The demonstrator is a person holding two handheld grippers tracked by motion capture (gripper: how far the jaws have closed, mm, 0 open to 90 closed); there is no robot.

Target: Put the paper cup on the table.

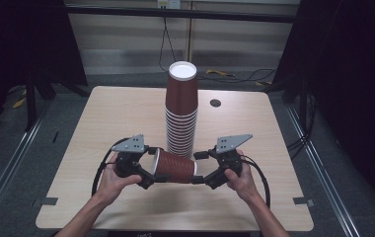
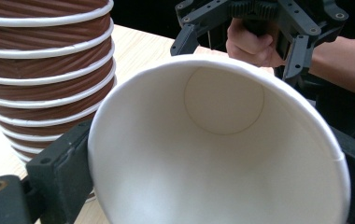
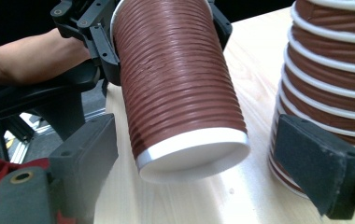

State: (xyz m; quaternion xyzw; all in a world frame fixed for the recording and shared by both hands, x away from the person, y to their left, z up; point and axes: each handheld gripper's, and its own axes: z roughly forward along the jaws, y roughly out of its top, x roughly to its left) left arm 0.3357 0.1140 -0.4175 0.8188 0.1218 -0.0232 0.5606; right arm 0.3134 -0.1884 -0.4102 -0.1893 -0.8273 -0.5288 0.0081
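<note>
A single brown ribbed paper cup (image 1: 174, 167) lies level in the air just above the table, in front of a tall stack of the same cups (image 1: 180, 123). My left gripper (image 1: 152, 167) is shut on its rim end. In the left gripper view the white inside of the cup (image 2: 222, 154) faces me, with a jaw pressed on each side of the rim. My right gripper (image 1: 199, 168) is open at the cup's base. In the right gripper view the base (image 3: 194, 154) sits between the two pads (image 3: 318, 161) with a gap on each side.
The stack (image 3: 334, 60) stands close behind the held cup, at the middle of the wooden table (image 1: 116, 113). A small round hole (image 1: 215, 103) is in the tabletop at the back right. Cables lie on the floor beyond the far edge.
</note>
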